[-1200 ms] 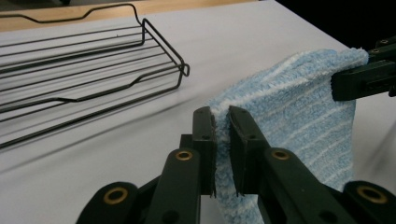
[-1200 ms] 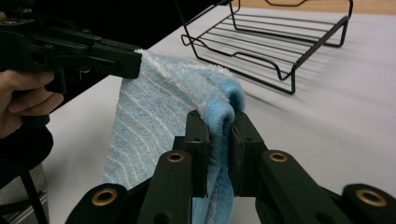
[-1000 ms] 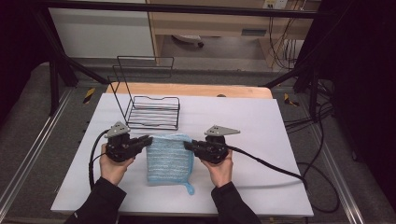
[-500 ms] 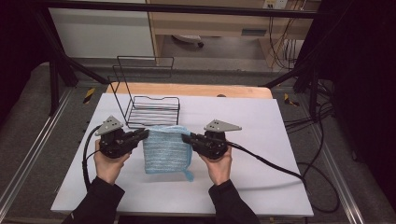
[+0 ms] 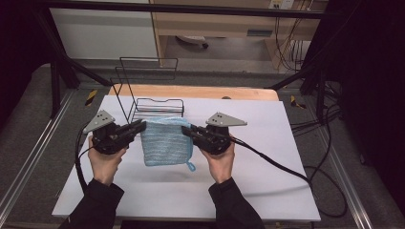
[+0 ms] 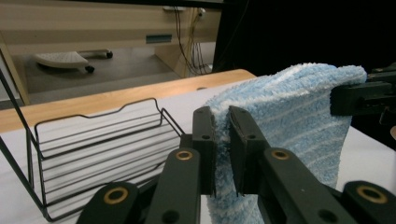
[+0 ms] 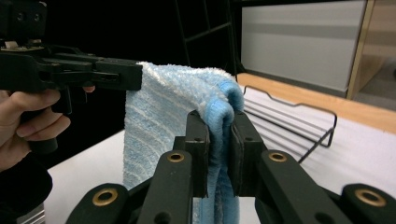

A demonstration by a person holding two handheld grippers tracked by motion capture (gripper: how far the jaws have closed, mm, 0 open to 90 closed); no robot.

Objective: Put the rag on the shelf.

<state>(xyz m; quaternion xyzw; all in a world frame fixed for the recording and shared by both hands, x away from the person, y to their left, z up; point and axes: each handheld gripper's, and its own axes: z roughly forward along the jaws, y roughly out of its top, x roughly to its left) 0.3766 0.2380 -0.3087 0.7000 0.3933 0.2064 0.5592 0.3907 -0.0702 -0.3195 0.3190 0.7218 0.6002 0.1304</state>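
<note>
A light blue striped towel (image 5: 165, 140) hangs above the white table, held up by its two top corners. My left gripper (image 5: 141, 126) is shut on the towel's left top corner (image 6: 223, 114). My right gripper (image 5: 185, 130) is shut on the right top corner (image 7: 220, 109), where the towel's darker blue hem bunches between the jaws. The towel (image 6: 299, 116) drapes down from both grips, and a small blue loop (image 5: 190, 166) dangles at its lower right. Just behind it stands a black wire rack (image 5: 145, 102).
The wire rack (image 6: 93, 154) sits at the back left of the white table cover (image 5: 267, 186), with its tall wire back toward the far side. A wooden table edge (image 5: 196, 91) runs behind. Cables (image 5: 286, 167) trail right from the right gripper.
Both grippers have lifted the towel off the table and carried it away from the person, toward the wire rack. It now hangs instead of lying flat.
</note>
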